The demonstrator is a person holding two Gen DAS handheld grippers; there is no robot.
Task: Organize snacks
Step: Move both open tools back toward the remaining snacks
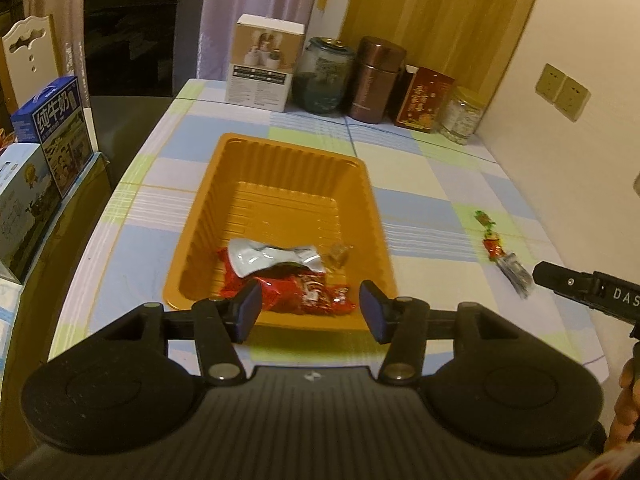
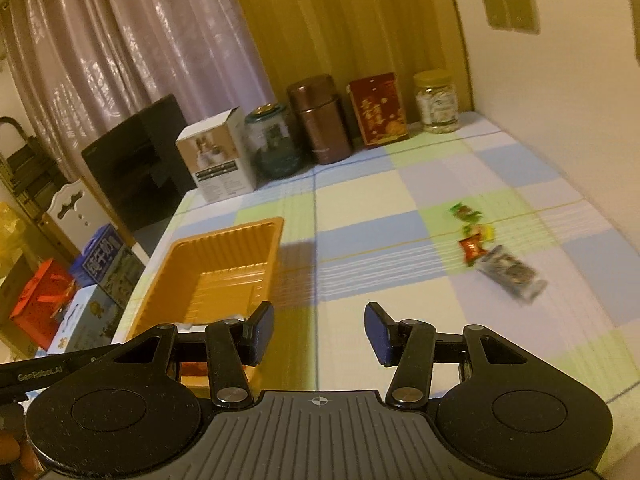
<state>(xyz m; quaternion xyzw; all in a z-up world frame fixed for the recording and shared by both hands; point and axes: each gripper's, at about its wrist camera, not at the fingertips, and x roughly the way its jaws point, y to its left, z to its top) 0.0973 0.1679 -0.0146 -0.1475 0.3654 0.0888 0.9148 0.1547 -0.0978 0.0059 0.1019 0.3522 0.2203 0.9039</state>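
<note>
Several wrapped snacks (image 1: 280,276) already lie in the orange tray (image 1: 224,168). A few loose snacks (image 2: 492,248) remain on the surface (image 2: 360,200), well right of the tray. Left tongs (image 1: 308,312) and right tongs (image 2: 320,334) both stand partly open, empty.

In the right wrist view the loose snack packets (image 2: 494,250) on the table (image 2: 360,216) are motion-blurred, their print unreadable. The left hand-held gripper (image 2: 44,372) hides the orange tray's (image 2: 224,248) near end. The milk carton (image 1: 52,120) is partly hidden.
</note>
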